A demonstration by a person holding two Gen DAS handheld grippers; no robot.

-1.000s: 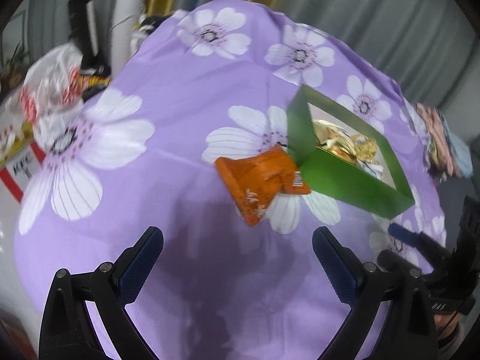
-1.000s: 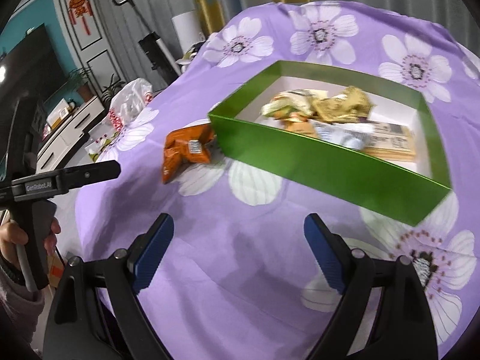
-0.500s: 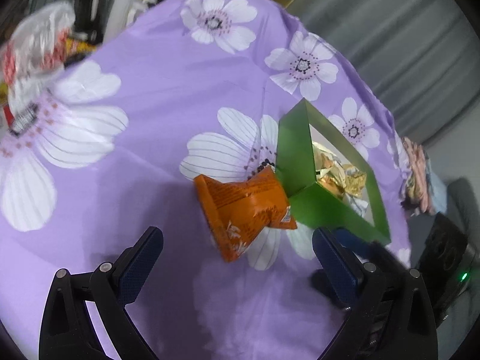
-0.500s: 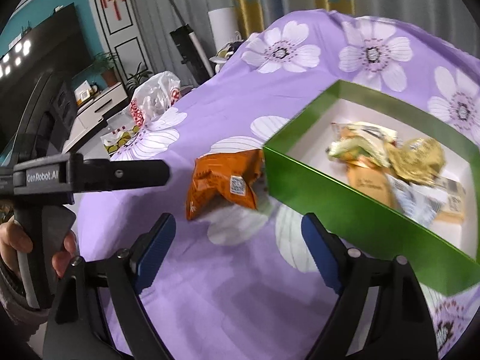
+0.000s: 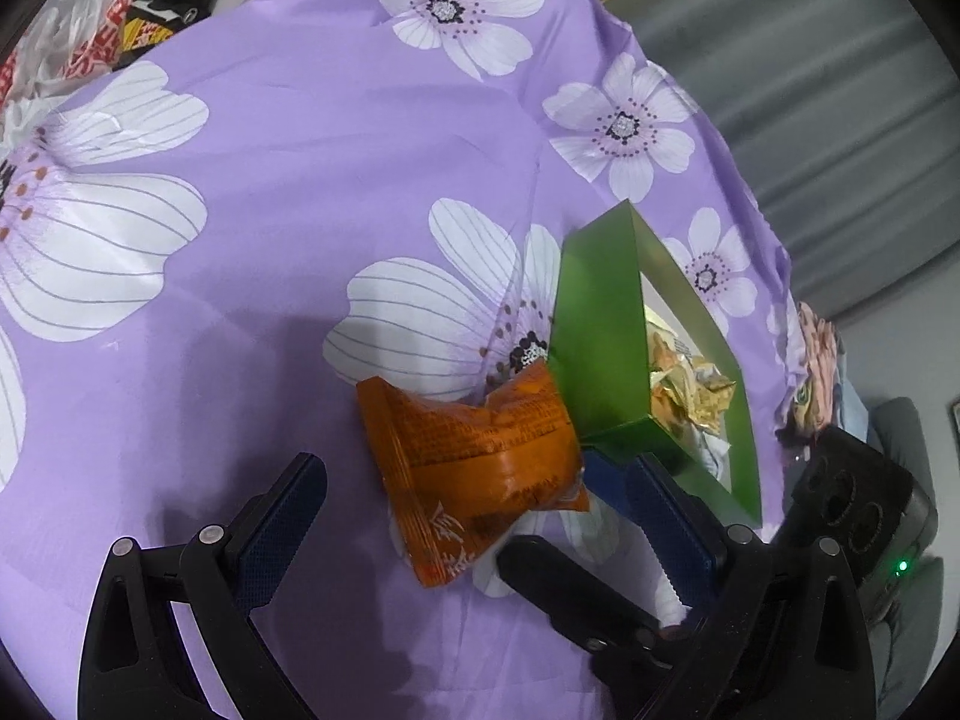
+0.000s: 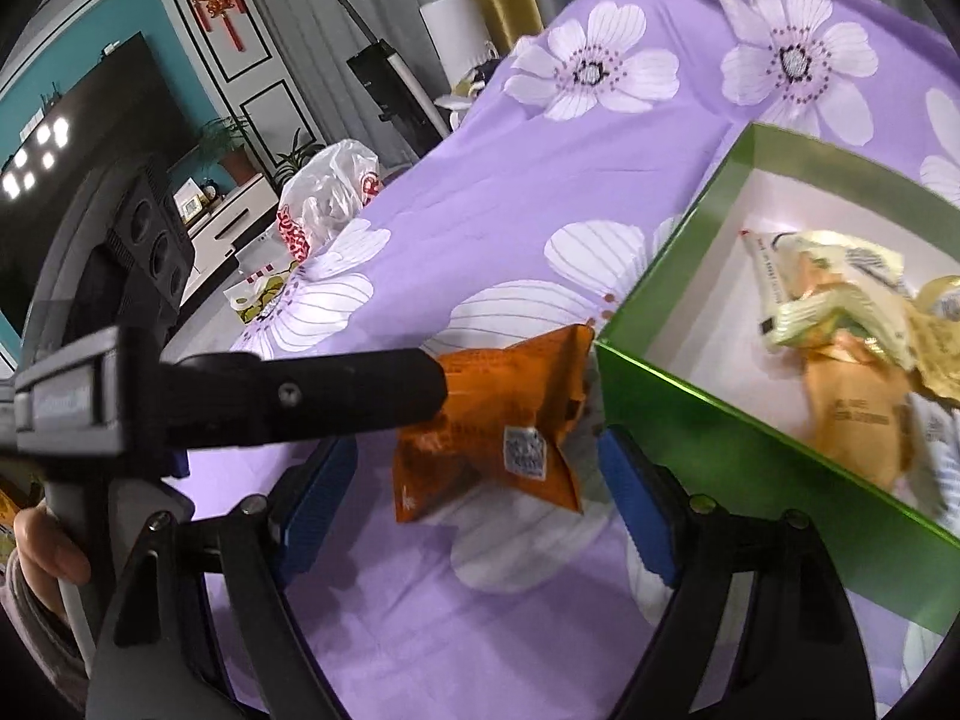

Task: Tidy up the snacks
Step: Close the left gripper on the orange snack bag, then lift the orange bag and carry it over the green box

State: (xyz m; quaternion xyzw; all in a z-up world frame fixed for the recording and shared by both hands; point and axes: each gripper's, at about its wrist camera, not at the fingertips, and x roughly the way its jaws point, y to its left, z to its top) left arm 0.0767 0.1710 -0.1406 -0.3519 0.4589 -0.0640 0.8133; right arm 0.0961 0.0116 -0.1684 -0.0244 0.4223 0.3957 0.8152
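Observation:
An orange snack packet (image 5: 480,456) lies on the purple flowered cloth, against the corner of a green box (image 5: 600,348). The box holds several wrapped snacks (image 6: 840,324). My left gripper (image 5: 474,522) is open, its fingers on either side of the packet's near end. My right gripper (image 6: 474,492) is open too, its blue pads flanking the same packet (image 6: 498,420) from the other side. The left gripper's black finger crosses the right wrist view and touches the packet. The right gripper's finger shows in the left wrist view beside the box.
A white plastic bag with red print (image 6: 330,198) sits at the far table edge, also in the left wrist view (image 5: 66,42). Folded patterned cloth (image 5: 816,372) lies beyond the box. A TV, a cabinet and a standing vacuum are behind the table.
Both grippers have moved in toward the orange packet, which now lies between each pair of fingers. Both stay open. The packet and box have not moved.

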